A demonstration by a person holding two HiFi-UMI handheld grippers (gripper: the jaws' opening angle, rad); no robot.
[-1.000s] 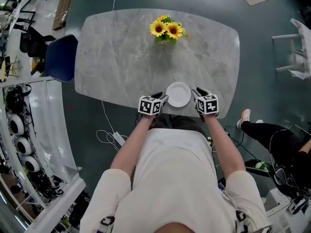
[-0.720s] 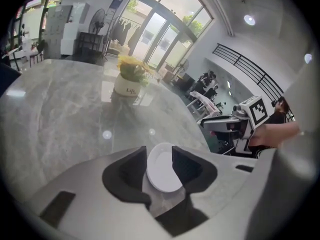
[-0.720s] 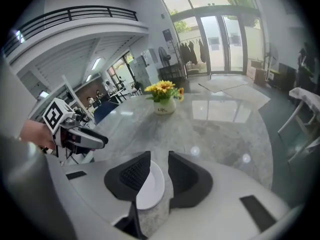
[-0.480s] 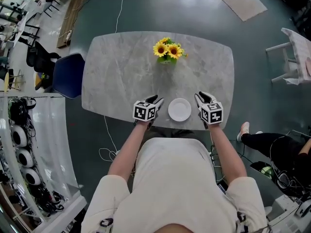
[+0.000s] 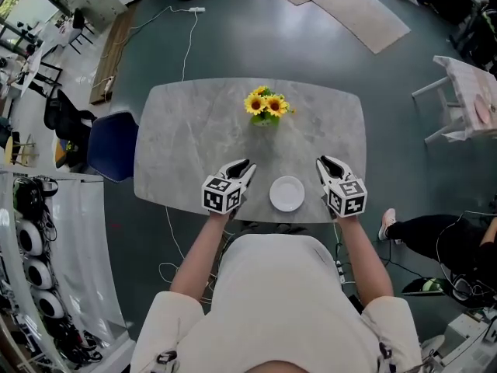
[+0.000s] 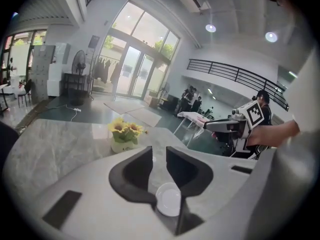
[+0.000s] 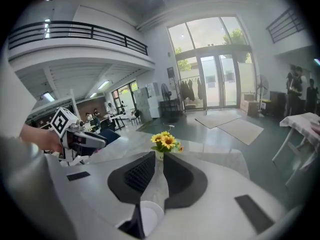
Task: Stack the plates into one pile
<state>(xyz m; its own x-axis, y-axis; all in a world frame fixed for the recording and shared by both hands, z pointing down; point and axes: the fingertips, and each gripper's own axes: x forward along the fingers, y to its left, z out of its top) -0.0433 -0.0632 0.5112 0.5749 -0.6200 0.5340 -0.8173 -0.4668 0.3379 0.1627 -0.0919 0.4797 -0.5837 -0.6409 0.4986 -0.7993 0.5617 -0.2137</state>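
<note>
Head view first: the plates sit at the near edge of the bench, between the left gripper and the right gripper, touching neither. The gripper views add the jaws: both pairs have just been closing, each with a narrow gap and nothing clamped. Only there, the sunflowers line up beyond the right gripper's gap.

A grey, rounded marble worktop stood on a dark floor. A small pot of yellow sunflowers sat near its far edge. A blue chair stood just beside its left end. Flat tan mats lay far off.
</note>
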